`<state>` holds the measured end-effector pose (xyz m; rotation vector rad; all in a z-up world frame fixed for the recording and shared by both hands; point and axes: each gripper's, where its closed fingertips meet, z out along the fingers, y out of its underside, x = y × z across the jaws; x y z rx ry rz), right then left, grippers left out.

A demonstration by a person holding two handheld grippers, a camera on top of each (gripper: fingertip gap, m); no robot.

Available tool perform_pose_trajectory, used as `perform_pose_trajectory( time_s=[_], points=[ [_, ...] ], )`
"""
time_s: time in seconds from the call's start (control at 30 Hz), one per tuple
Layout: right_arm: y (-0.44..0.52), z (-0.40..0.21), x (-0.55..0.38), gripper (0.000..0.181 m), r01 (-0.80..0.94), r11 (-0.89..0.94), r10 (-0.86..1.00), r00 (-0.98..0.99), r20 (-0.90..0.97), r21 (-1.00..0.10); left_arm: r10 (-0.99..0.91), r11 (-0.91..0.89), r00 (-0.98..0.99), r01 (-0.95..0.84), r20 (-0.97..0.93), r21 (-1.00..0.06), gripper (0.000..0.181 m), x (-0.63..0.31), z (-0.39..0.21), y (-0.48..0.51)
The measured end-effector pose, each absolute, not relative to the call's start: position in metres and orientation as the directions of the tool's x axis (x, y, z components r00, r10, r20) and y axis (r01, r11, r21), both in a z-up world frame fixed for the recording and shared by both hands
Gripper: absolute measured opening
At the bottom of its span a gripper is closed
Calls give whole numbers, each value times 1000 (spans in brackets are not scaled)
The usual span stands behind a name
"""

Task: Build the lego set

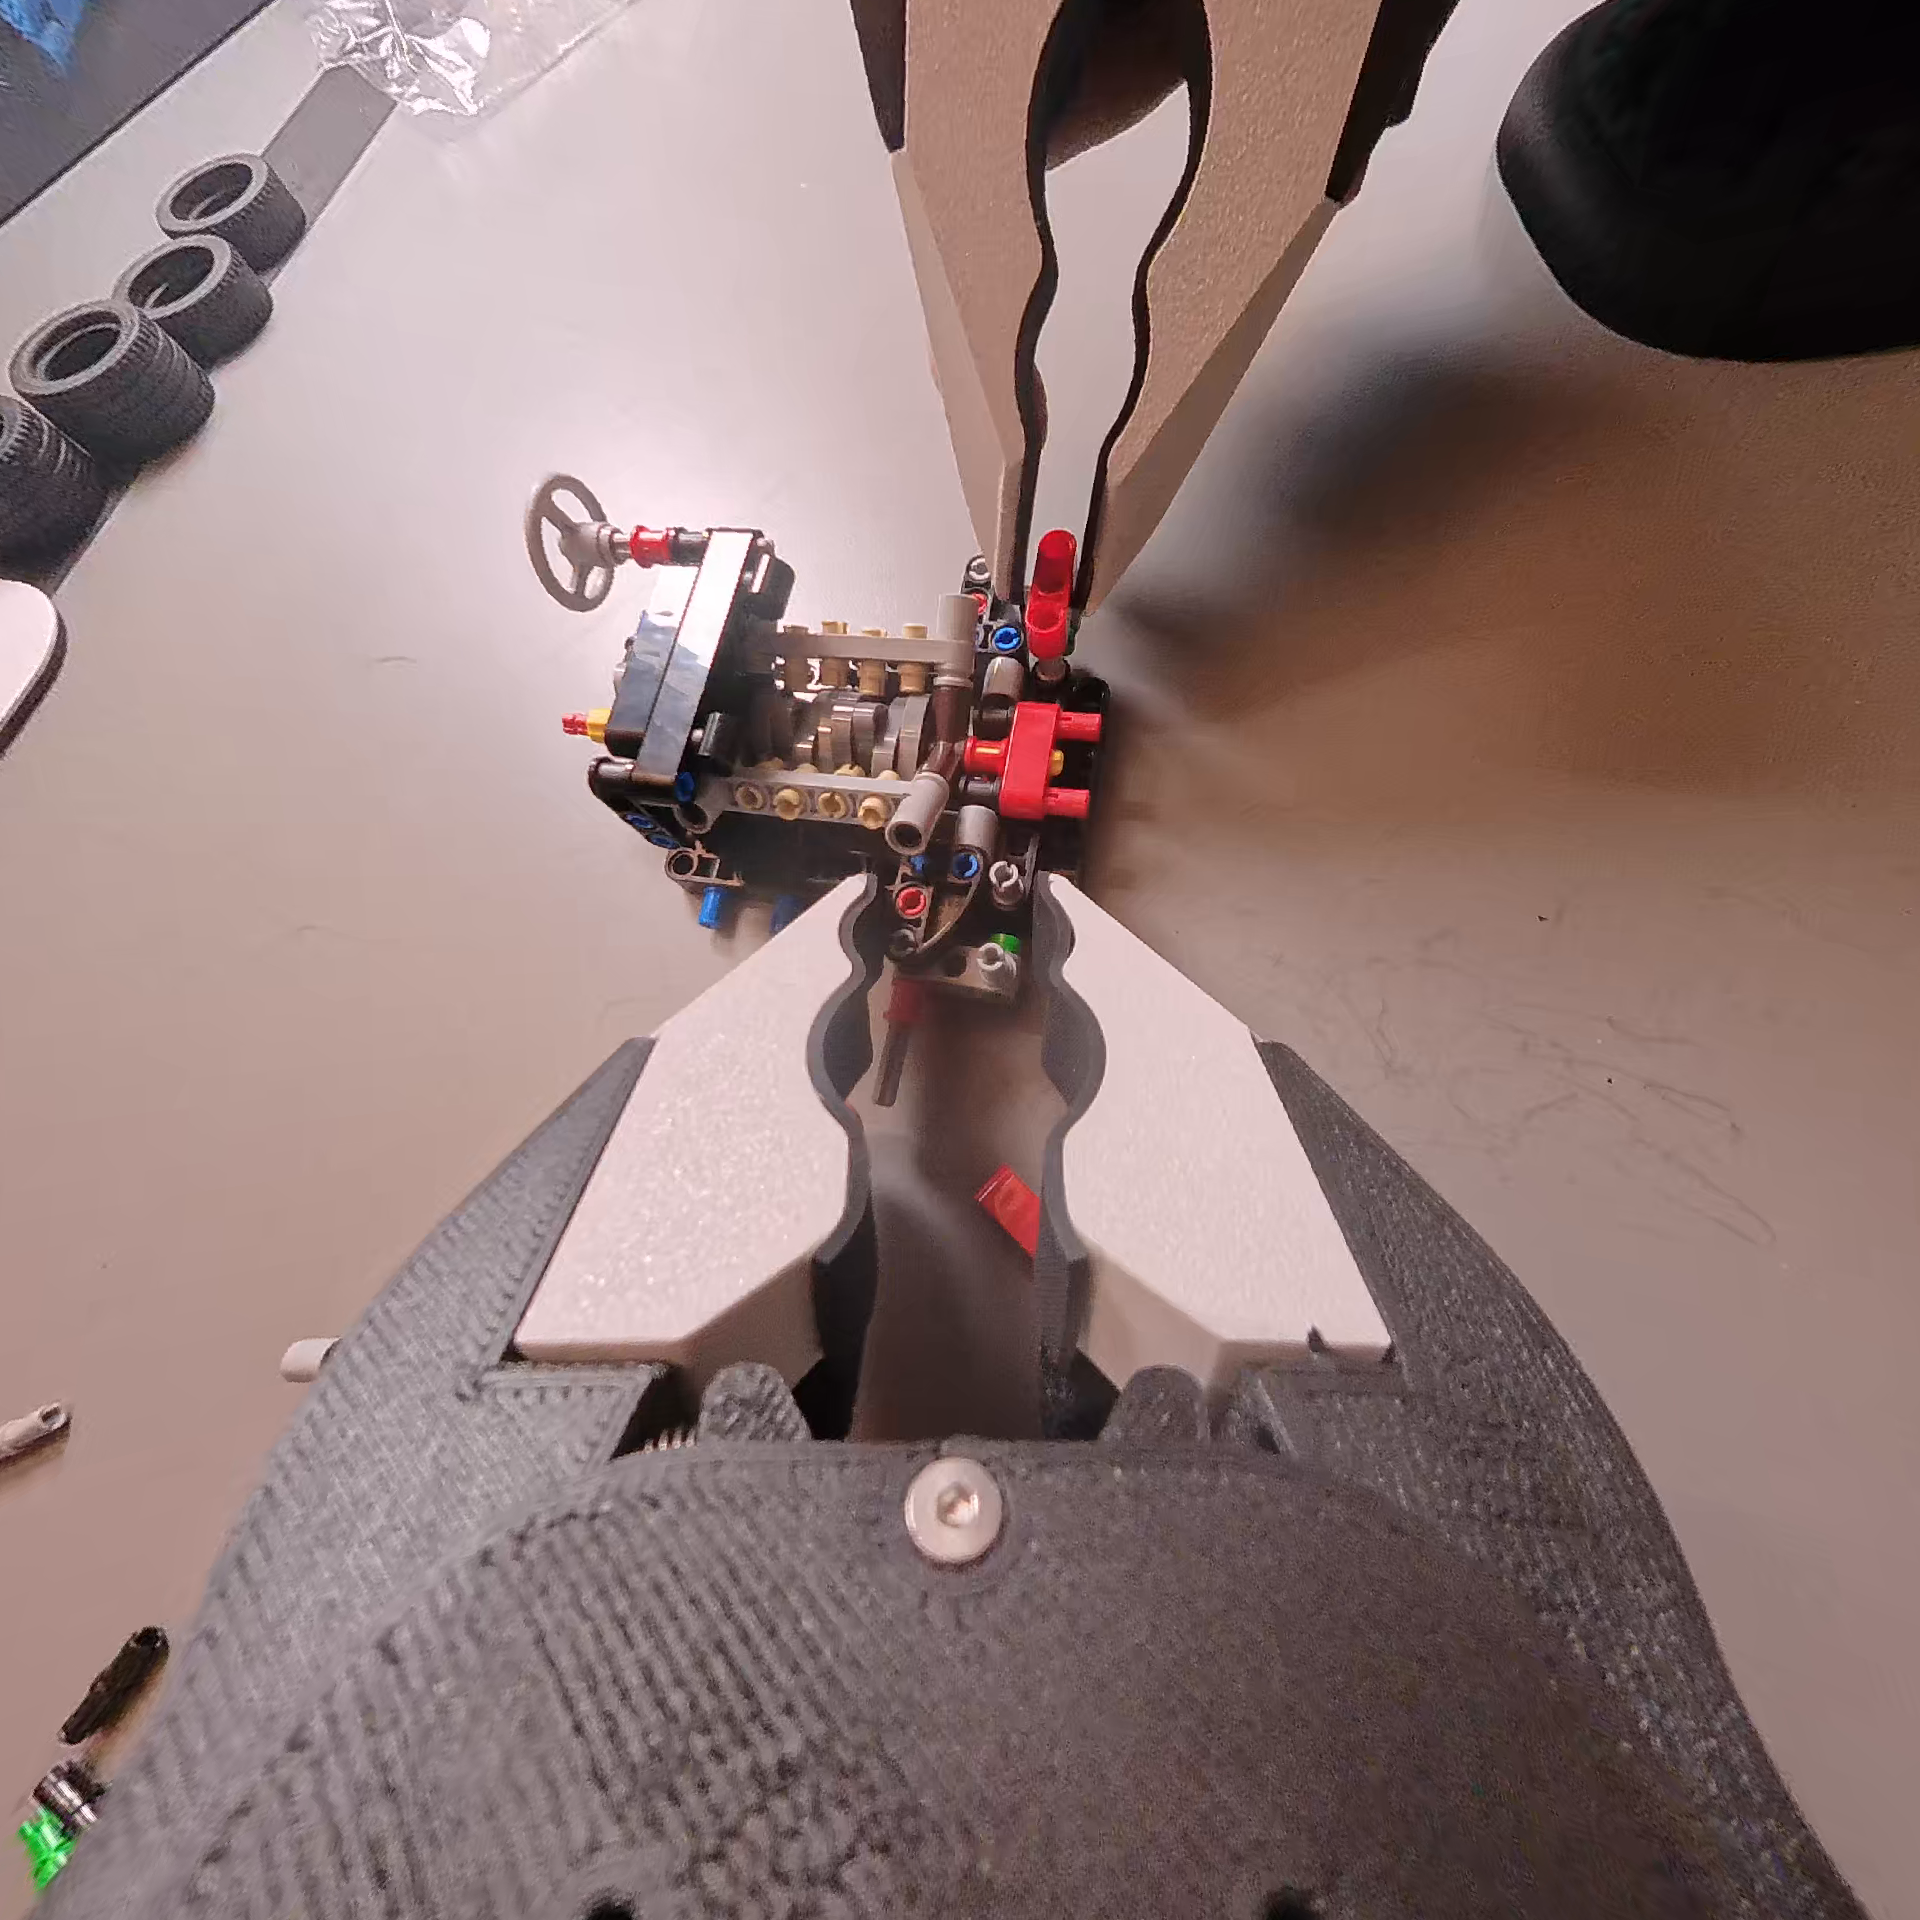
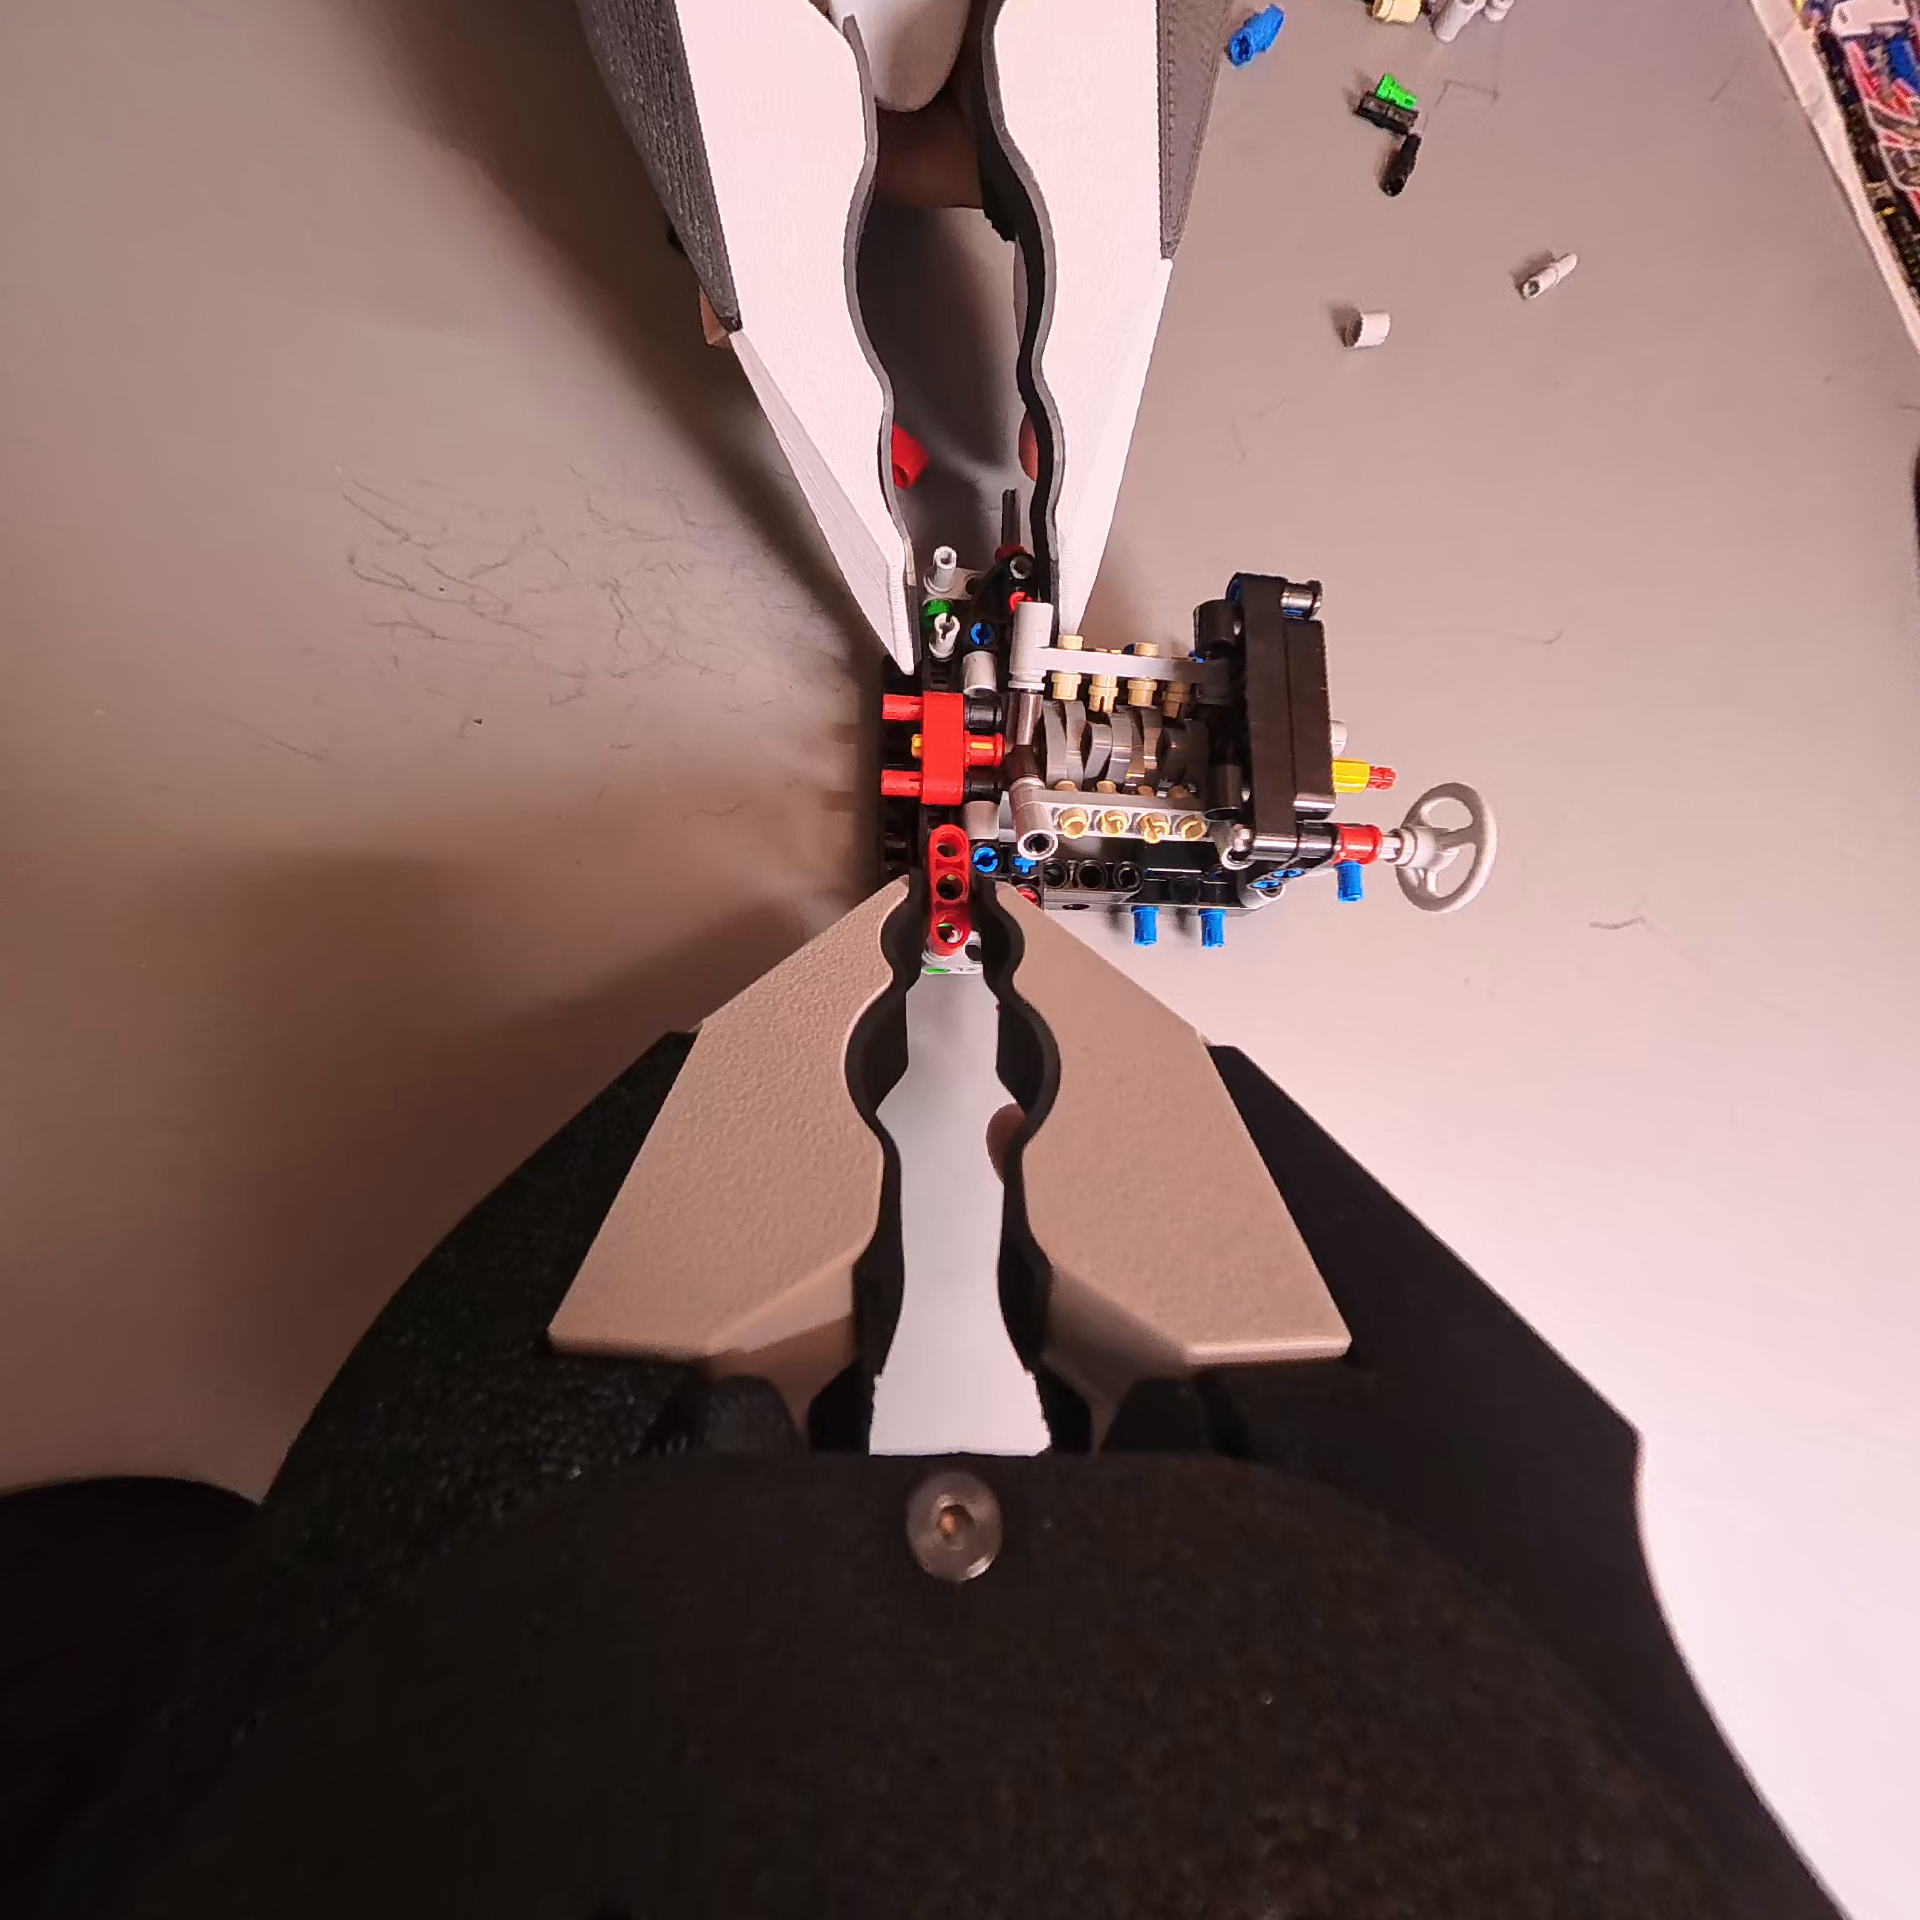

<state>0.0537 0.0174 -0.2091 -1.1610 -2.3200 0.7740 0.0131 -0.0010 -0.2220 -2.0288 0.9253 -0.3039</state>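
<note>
The lego model lies on the grey table, a black frame with tan pistons, a red connector block and a grey steering wheel. My left gripper comes from below and is shut on the model's near end. My right gripper comes from above and is shut on a small red beam, which touches the model's far end. In the right wrist view the right gripper holds the red beam against the model. The left gripper grips the opposite end.
Several black tyres and a clear plastic bag lie at the far left. Loose pins lie at the table's lower left and, in the right wrist view, at upper right. A red piece lies under my left gripper. A booklet lies at the right edge. My hands' fingertips stand some 6 cm from each other.
</note>
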Motion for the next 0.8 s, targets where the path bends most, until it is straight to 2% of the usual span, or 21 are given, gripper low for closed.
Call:
perform_pose_trajectory(
  time_s=[0.3, 0.47, 0.53, 0.67, 0.8],
  points=[
    [30, -207, 66, 21, 612, 485, 847, -507, 160, -625, -711, -343, 690, -507, -134, -791, 26, 14, -222, -1],
    [30, -221, 63, 51, 654, 475, 870, -449, 203, -588, -712, -342, 689, -510, -136, -789, 26, 14, -222, -1],
    [34, -227, 59, 47, 661, 485, 870, -431, 239, -572, -713, -341, 687, -512, -138, -789, 26, 14, -222, -2],
    [32, -226, 56, 24, 633, 460, 878, -431, 209, -623, -714, -338, 686, -514, -140, -788, 25, 13, -222, -1],
    [34, -225, 60, 23, 621, 441, 878, -450, 167, -648, -721, -333, 679, -515, -139, -790, 25, 16, -222, -2]
  ],
)
